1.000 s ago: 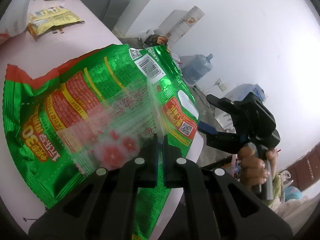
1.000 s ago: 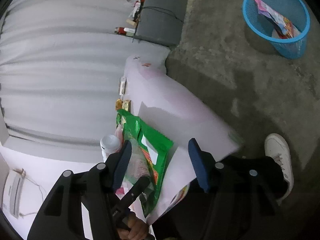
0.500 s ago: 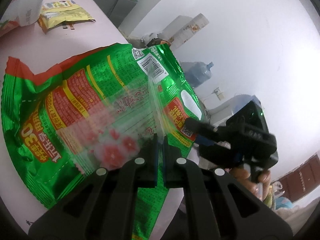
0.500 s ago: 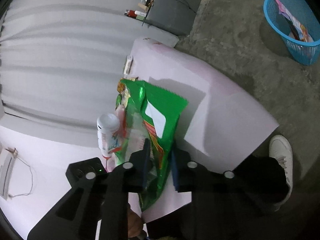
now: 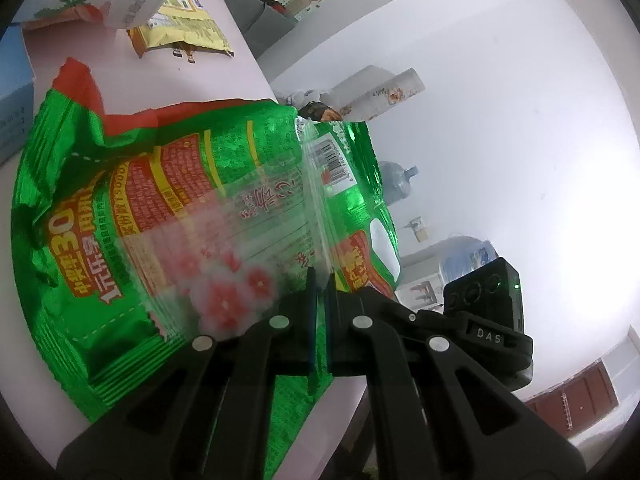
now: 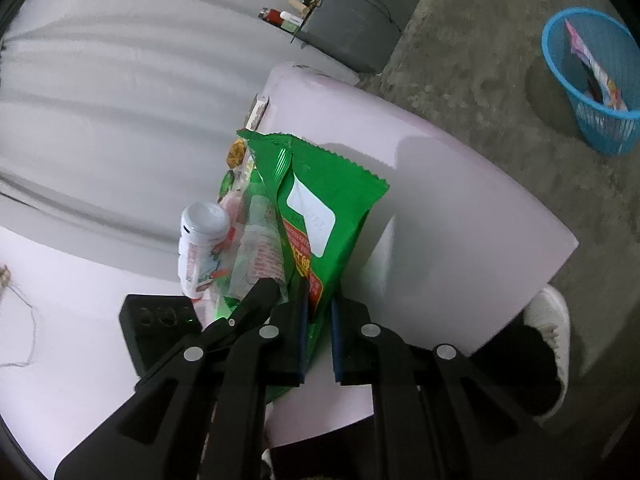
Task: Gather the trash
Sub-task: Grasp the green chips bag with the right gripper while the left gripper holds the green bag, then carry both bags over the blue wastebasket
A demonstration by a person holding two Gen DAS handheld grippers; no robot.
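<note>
Clearly, the green snack bag [image 5: 208, 216] is the thing in hand — a crinkled foil wrapper with a red torn-looking top edge, red and yellow printed panels, a clear window showing pink flower shapes, a white barcode label and a zigzag-cut end. It is lifted at an angle over the pale pink table [image 6: 460, 216], its lower end toward the cameras.

Both tools pinch it. The left gripper [image 5: 319, 280] has its blue pads pressed nearly together on the bag's clear middle seam. The right gripper [image 6: 318, 304] clamps the bag's green edge just beside it, its pads still a slit apart with the foil between them.

Behind the bag on the table lie a yellow wrapper [image 5: 184, 32] and a white bottle [image 6: 200, 240] with a red-printed label — the bottle stands just beside the bag. Well apart on the concrete floor stands a blue mesh basket [image 6: 560, 76] with a pink wrapper [image 6: 596, 68] in it.
</note>
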